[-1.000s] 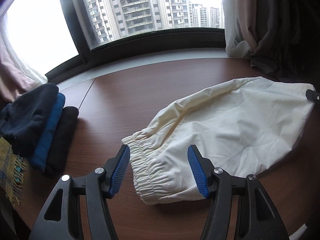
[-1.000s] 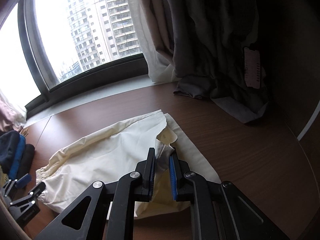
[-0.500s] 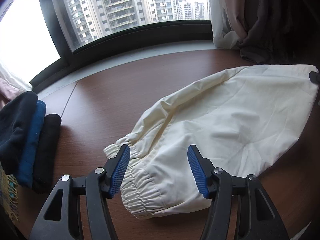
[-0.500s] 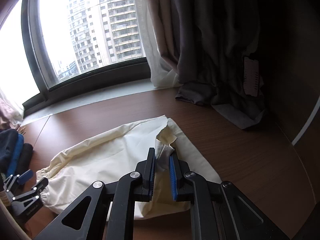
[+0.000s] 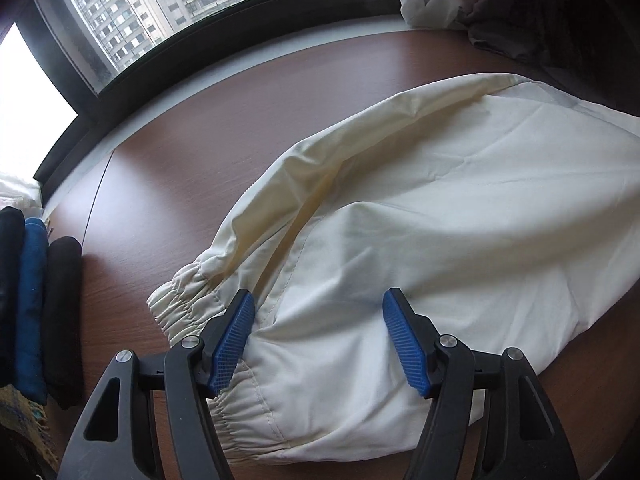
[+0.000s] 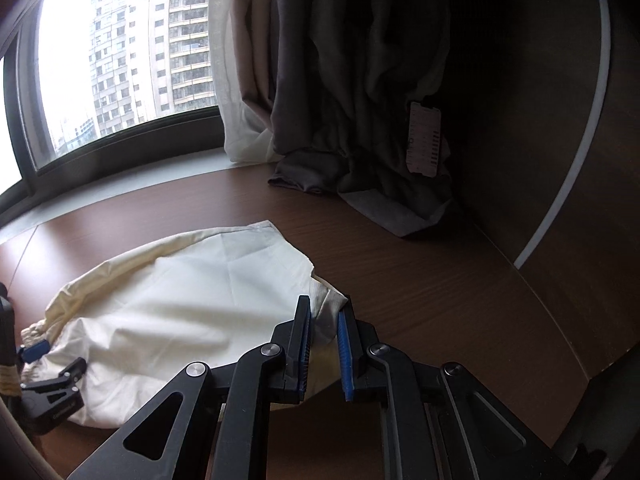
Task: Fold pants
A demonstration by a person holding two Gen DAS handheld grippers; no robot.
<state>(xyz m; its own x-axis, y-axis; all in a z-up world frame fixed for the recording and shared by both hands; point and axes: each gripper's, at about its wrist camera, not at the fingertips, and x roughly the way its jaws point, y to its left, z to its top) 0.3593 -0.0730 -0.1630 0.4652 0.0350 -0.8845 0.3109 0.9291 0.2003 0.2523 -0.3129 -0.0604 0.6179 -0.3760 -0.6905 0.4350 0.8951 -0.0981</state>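
the left gripper [image 5: 318,340] stands open low over the pants [image 5: 440,220], its blue pads either side of the cloth just behind the elastic waistband [image 5: 180,304]; its jaws have just been opening wider, with cloth lying between them but not pinched. the right gripper [image 6: 324,344] is nearly closed and pinches a bunched corner of the pants at the other end, the cloth showing between its pads. the pants lie flat on the brown table [image 5: 180,152], already doubled over on themselves, cream and a little creased. judging by this, the step in hand is taking hold of both ends for the next fold: one end is gripped, the other is not yet. the next move likely calls for the left jaws to drop onto the waistband and close on all layers, then for both ends to be carried together evenly. further off, folded dark clothes [image 5: 36,304] sit at the left edge, then the window [image 5: 200,4] and curtains [image 6: 340,80].
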